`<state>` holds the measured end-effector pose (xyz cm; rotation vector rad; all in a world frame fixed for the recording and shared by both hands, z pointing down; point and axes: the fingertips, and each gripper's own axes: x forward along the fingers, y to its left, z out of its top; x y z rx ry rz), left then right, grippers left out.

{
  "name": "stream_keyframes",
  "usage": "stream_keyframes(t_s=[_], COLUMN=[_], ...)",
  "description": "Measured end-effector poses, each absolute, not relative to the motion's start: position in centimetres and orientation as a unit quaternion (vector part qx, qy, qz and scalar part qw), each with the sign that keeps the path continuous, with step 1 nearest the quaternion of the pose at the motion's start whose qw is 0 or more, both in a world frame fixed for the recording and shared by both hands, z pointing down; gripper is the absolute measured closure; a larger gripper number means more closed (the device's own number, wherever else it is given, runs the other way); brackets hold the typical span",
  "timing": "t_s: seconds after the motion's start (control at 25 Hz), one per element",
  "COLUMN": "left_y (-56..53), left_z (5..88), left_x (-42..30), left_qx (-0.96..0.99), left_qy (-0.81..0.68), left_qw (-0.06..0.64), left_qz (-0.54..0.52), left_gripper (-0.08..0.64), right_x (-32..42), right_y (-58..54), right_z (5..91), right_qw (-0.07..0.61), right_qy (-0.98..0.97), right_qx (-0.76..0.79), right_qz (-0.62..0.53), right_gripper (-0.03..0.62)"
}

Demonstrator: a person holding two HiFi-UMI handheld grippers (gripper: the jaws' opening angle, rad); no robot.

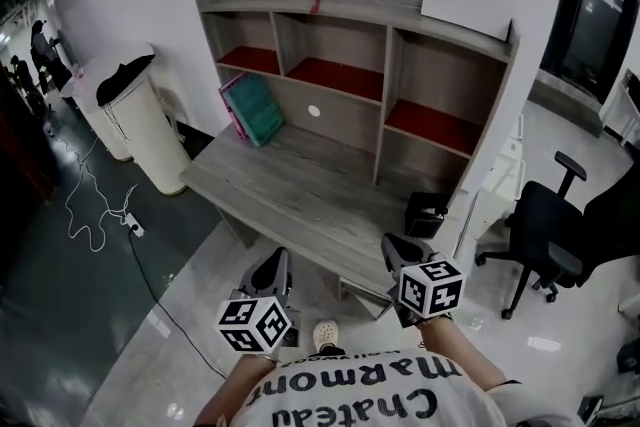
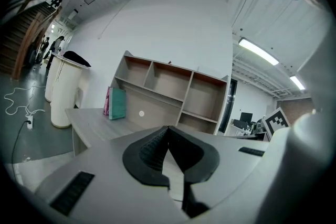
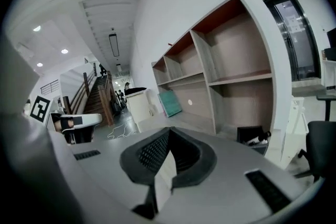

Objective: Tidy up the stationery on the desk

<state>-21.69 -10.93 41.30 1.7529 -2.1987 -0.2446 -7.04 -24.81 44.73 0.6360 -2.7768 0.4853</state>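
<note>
Left gripper (image 1: 272,267): fingers pressed together, empty, short of the tabletop's front edge.
Right gripper (image 1: 393,250): likewise closed, empty.
Stationery: teal and pink flat folders (image 1: 252,109) leaning at the grey wooden tabletop's (image 1: 300,190) back left; small black box (image 1: 425,213) at the right end.
Risk: toppling the leaning folders if reached with fingers unopened.

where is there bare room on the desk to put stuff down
The desktop is bare from the teal books leaning at its back left across to the black box at its right end. The shelf compartments above look bare too. Only those two ends are taken.
</note>
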Motion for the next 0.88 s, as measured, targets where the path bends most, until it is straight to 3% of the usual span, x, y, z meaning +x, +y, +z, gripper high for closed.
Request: stream_keyframes(t_s=[0.88], left_y=[-19.7], left_z=[38.4], left_x=[-34.4], left_qx=[0.634], left_qy=[-0.746], left_qw=[0.175], left_qz=[-0.110], left_gripper=[0.545], right_x=[-19.1], right_y=[-32.2], right_z=[41.5], right_qw=[0.112], right_qy=[-0.953], right_qx=[0.227], right_qz=[0.163], right_gripper=[0.581])
